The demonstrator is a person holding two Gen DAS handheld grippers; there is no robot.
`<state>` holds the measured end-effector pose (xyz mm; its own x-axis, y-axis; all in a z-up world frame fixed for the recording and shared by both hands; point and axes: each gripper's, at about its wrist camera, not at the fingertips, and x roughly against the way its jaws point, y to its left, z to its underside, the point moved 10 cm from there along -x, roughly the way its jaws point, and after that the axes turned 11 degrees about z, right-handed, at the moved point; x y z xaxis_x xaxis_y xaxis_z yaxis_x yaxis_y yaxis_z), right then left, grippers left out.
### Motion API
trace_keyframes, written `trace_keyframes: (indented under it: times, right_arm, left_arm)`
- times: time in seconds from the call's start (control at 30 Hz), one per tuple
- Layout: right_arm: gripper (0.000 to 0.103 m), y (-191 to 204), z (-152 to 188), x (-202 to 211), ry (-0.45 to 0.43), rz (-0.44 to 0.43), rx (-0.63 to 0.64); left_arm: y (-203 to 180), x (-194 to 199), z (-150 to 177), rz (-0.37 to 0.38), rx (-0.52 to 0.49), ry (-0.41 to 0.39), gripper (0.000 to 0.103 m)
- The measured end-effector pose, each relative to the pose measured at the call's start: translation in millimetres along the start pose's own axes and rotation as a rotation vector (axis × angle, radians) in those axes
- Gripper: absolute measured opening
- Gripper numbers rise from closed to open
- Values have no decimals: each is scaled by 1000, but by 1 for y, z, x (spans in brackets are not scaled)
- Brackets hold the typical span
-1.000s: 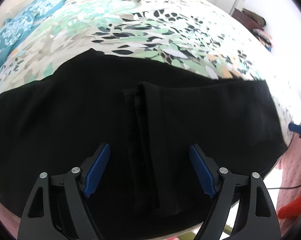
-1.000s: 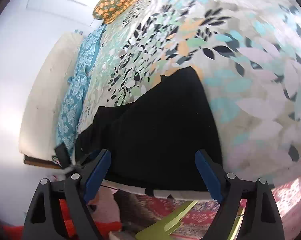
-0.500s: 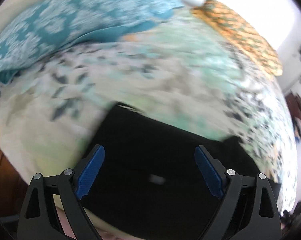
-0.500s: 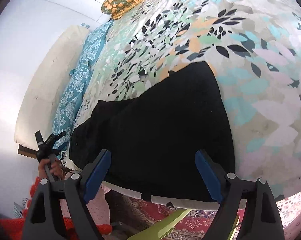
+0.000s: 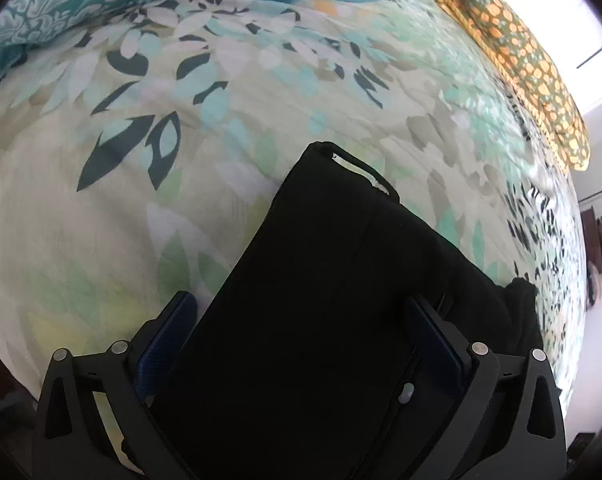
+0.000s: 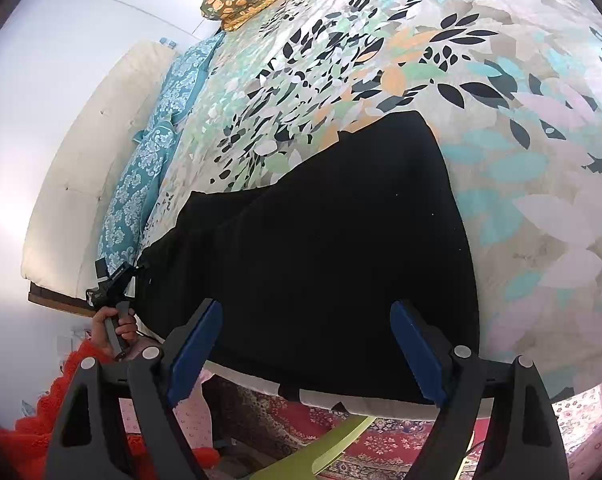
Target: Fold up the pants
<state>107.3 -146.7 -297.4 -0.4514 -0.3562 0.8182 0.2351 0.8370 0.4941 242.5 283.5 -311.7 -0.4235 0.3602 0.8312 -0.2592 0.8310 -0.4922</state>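
The black pants (image 5: 325, 300) lie flat on the bed's leaf-print bedspread (image 5: 181, 128), along the bed's near edge. In the left wrist view the left tool (image 5: 301, 332) hangs just above one end of the pants, its two blue-padded fingers (image 5: 169, 336) spread wide with the dark cloth running up between them; the left finger sits over the bedspread just beside the cloth's edge, the right finger over the cloth itself. Whether the pads touch the fabric cannot be told. A small loop shows at the far corner of the pants. In the right wrist view the right tool (image 6: 305, 344) is also spread wide and holds nothing, poised over the near edge of the pants (image 6: 321, 248), which stretch away to the left toward the left tool (image 6: 109, 284) and the hand (image 6: 113, 328) gripping it at the bed's corner.

Beyond the pants lie a teal patterned pillow (image 5: 101, 4) and an orange-spotted pillow (image 5: 521, 64) at the far side of the bedspread.

Against one second ago, the left tool has swung from facing the folded middle of the pants to facing their end, and the picture, blurred half a second ago, is now sharp. The right tool has drawn slightly closer to the pants, its opening unchanged.
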Motion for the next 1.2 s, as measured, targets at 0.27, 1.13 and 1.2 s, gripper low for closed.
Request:
trace_keyframes:
  times: [0.27, 1.13, 1.2]
  right_arm:
    - [86, -3, -3, 3, -15, -14, -16]
    - [86, -23, -15, 36, -120, -62, -92]
    - [86, -27, -16, 43, -143, -66, -102]
  left_arm:
    - [-12, 14, 7, -17, -63, 46, 40]
    - [-331, -26, 220, 359, -478, 310, 11]
    - [-344, -25, 242, 391, -531, 345, 29]
